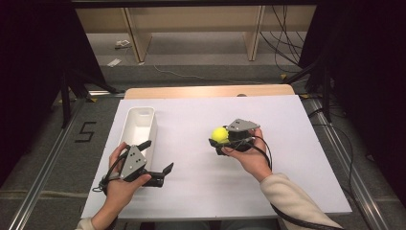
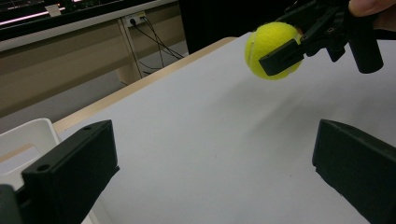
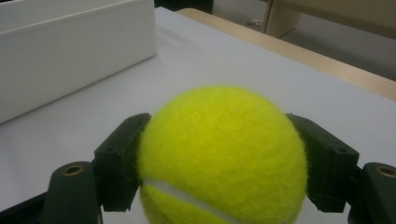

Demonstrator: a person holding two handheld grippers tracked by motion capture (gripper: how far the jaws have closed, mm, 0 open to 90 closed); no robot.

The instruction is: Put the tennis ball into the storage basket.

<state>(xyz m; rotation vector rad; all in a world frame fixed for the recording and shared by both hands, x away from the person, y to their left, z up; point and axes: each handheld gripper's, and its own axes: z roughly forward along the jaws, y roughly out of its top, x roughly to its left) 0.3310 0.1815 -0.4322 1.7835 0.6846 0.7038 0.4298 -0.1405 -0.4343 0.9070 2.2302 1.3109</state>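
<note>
Yellow ball in raised right gripper

Yellow ball, black grippers, white table and bin

The ball is bright yellow-green and fuzzy, crossed by a thin white seam. Both the right gripper and the left gripper are black, each topped with a grey plate dotted with small dark holes. The bin is plain white inside and out. The table has a plain white top with a pale wood edge at its far side. The sleeve is cream.
</note>
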